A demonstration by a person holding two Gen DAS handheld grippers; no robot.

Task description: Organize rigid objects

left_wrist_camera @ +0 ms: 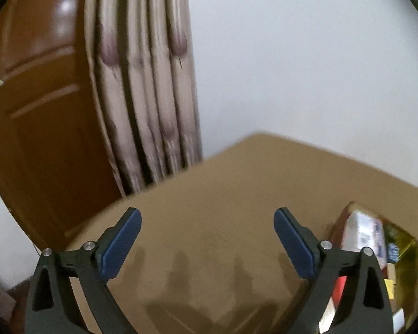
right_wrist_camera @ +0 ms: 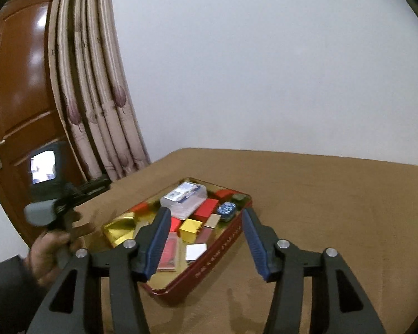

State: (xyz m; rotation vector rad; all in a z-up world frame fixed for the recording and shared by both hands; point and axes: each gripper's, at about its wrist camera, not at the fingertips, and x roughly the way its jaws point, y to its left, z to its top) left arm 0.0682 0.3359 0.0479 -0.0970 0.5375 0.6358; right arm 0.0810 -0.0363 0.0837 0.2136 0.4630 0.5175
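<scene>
- Boxes [right_wrist_camera: 193,229], small, glossy red, gold and silver, lie in our shallow red tin [right_wrist_camera: 223,247] on the tan tablecloth [right_wrist_camera: 334,208].
- Our left gripper [left_wrist_camera: 207,240] and right gripper [right_wrist_camera: 206,239] hang with jaws spread, holding nothing.

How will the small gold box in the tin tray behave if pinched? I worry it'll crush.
The small gold box looks like foil-covered card, so probably light and dentable. Its flat sides should resist rolling. The shiny skin may slip, and neighbours in the tin tray crowd it.

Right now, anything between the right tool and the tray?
Nothing. In the right wrist view the open right tool hangs just over the red tray's near rim; only bare brown tabletop surrounds it.
</scene>
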